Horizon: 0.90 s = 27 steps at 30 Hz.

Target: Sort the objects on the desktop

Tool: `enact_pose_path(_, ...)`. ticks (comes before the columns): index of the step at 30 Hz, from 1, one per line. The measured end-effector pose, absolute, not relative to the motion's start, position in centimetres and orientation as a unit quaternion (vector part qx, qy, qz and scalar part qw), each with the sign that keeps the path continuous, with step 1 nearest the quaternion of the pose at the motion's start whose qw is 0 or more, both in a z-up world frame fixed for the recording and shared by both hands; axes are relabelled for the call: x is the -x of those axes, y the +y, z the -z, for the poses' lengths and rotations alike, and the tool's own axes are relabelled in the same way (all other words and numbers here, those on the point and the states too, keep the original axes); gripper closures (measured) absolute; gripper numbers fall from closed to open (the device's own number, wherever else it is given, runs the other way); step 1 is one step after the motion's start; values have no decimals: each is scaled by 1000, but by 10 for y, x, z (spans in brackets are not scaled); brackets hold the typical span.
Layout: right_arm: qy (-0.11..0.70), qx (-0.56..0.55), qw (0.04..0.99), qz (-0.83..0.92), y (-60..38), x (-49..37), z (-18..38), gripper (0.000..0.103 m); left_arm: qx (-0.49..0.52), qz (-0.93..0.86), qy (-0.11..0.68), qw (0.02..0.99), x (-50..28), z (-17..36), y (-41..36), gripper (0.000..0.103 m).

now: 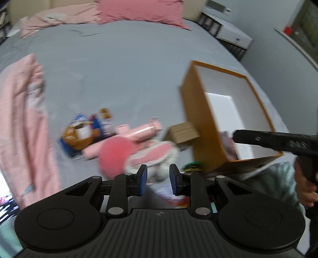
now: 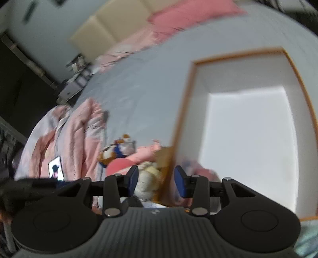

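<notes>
An orange box with a white inside [image 1: 200,123] stands on the grey bed; it also shows in the right wrist view [image 2: 248,131], with something pinkish at its near corner. Left of it lies a blurred pile: a round pink object [image 1: 113,154], a pink roll [image 1: 139,131], a small cardboard box [image 1: 182,132], a blue and orange packet [image 1: 79,133] and a pink and white plush [image 1: 157,156]. My left gripper [image 1: 158,179] is open and empty above the pile. My right gripper [image 2: 157,181] is open, astride the box's left wall; its body shows in the left wrist view [image 1: 278,140].
A pink quilt [image 1: 21,119] lies along the bed's left side with a phone on it [image 2: 56,168]. Pink pillows [image 1: 139,12] are at the head. A white shelf unit [image 1: 228,33] stands beyond the bed's right edge. Both views are blurred.
</notes>
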State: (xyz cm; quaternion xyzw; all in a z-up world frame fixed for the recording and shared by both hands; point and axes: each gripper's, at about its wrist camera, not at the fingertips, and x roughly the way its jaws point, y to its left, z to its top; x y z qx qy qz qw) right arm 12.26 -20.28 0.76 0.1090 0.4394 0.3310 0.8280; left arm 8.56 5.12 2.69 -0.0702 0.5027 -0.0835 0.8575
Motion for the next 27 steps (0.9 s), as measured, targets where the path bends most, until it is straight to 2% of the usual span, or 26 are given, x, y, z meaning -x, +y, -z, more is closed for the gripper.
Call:
enact_pose_path(5, 420, -24, 827, -372, -153, -103, -6, 61, 71, 55, 497, 863, -73, -23, 79, 77)
enact_pose_path(8, 430, -4, 816, -386, -130, -100, 1, 64, 64, 51, 494, 865, -72, -18, 90, 76)
enact_pose_path(19, 439, 101, 803, -390, -63, -107, 23, 64, 66, 48, 517, 852, -97, 11, 116, 74)
enact_pose_path(27, 455, 72, 806, -371, -43, -148, 27, 64, 142, -16, 518, 843, -134, 26, 141, 71)
